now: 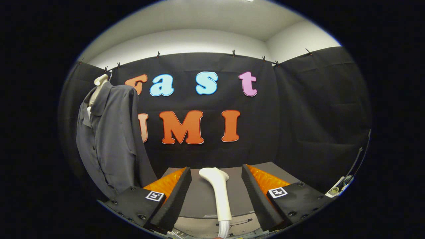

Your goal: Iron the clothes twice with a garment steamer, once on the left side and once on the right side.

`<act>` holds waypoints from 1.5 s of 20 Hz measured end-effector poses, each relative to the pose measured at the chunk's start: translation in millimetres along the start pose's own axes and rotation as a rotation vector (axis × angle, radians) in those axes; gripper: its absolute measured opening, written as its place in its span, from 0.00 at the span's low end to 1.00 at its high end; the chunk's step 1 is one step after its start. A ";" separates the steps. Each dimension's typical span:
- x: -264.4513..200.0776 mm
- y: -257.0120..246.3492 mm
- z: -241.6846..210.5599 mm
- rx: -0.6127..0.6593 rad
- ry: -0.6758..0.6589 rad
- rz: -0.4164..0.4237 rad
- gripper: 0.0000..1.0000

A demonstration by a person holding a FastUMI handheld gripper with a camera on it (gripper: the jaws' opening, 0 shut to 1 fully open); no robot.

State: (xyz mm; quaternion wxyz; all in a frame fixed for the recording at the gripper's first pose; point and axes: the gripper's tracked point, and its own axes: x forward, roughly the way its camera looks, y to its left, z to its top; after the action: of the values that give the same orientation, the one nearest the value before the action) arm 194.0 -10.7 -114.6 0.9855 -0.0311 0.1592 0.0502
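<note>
Gripper (216,189) fingers spread apart, white garment steamer (219,191) standing between, untouched; grey shirt (108,142) hangs ahead, left.

A grey table (202,199) is seen before the black cloth wall; a white garment steamer (219,189) is laid upon it.

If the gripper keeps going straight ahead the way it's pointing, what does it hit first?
Most likely the white steamer, standing upright between the open gripper fingers with gaps both sides. Past it is only the table, then the booth wall.
</note>
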 end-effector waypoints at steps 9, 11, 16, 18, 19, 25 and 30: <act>102.5 -10.2 -99.8 0.012 0.327 -0.017 0.98; 110.9 -7.9 -117.2 0.020 0.380 -0.006 0.98; 122.8 -19.8 -154.0 0.035 0.474 -0.010 0.99; 127.5 -21.5 -161.3 0.036 0.487 -0.003 0.95; 129.4 -18.9 -157.8 0.038 0.464 0.007 0.91; 112.4 -8.6 -164.9 0.020 0.445 0.068 0.52; 107.0 -16.9 -153.3 -0.027 0.343 -0.059 0.48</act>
State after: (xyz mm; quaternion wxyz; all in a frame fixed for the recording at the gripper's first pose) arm 249.3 -29.9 -293.0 0.9444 -0.0571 0.3234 0.0172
